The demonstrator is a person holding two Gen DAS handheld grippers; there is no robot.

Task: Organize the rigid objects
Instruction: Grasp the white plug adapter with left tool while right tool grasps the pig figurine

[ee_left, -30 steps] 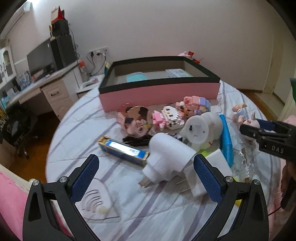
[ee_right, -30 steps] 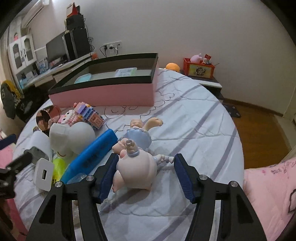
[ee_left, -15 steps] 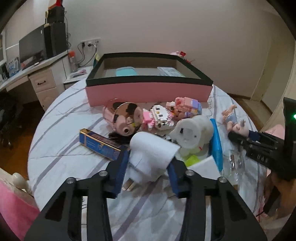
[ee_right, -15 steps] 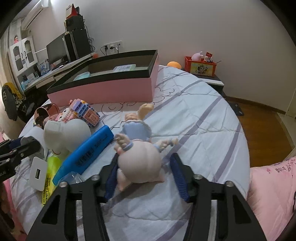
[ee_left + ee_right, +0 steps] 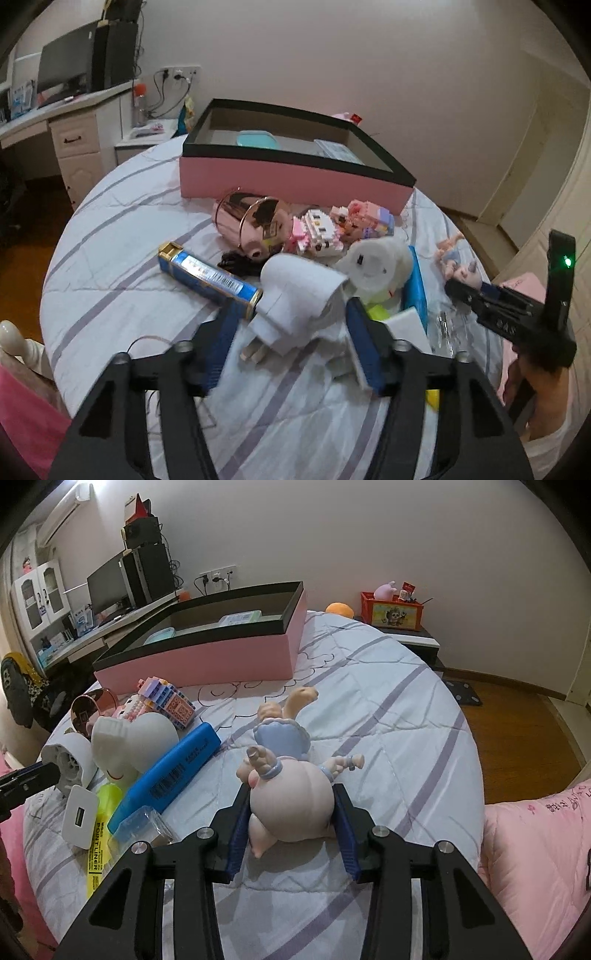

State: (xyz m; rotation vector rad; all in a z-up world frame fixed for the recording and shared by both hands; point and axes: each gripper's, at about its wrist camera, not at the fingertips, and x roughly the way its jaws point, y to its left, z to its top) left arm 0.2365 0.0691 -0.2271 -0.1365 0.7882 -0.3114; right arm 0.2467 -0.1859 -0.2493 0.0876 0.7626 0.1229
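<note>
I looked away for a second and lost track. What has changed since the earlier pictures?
Both tools closed on their targets. The left tool, open a second ago, now clamps the white plug adapter. The right tool narrowed onto the doll and grips its head. The pink box, blue highlighter and block toys stayed put.

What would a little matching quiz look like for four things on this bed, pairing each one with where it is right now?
Things:
1. white plug adapter
2. pink doll
3. teal case
4. rose-gold cup

Places:
A. lying on its side in front of the pink box
B. inside the pink box
C. between the left gripper fingers
D. between the right gripper fingers

Pairs: 1-C, 2-D, 3-B, 4-A
</note>
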